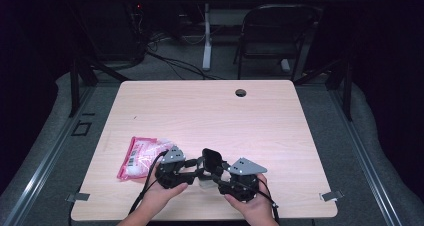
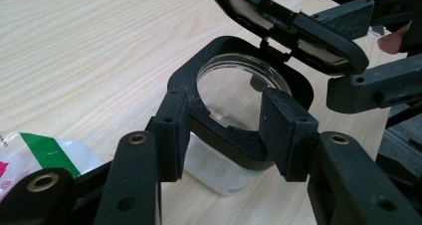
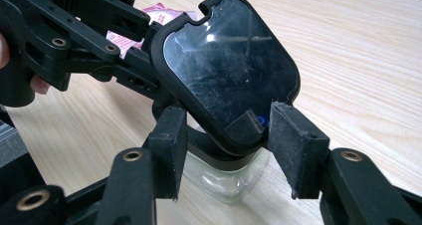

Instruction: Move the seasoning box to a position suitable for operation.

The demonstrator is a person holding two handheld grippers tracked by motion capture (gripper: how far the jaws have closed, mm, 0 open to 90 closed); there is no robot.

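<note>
- at the left of the tabletop (image 1: 210,111), near the front edge: a pink and white plastic packet (image 1: 137,157), lying flat, with a green stripe seen in the left claw view (image 2: 42,150).
- just right of the packet: left claw (image 1: 192,173), held in the person's left hand (image 1: 160,193), pointing right toward the jar.
- in the left claw view: left claw (image 2: 224,130) with both pads set against the black collar of the jar, one on each side; gripping the collar, jaws partly spread.
- at the middle, between the two claws: small clear glass jar (image 2: 221,172) standing upright on the tabletop, black square collar around its round mouth, inside looking empty.
- hinged black lid (image 3: 226,70) swung up and open, standing tilted above the jar, its clear inner panel facing the right claw.
- right of the jar: right claw (image 1: 220,178), held in the person's right hand (image 1: 255,206), pointing left toward the jar.
- in the right claw view: right claw (image 3: 229,135) spread wide, left pad beside the collar, right pad standing clear of the lid's lower edge with a visible gap; not pinching anything.
- far side of the tabletop: a small round hole (image 1: 241,92) near the back edge.
</note>
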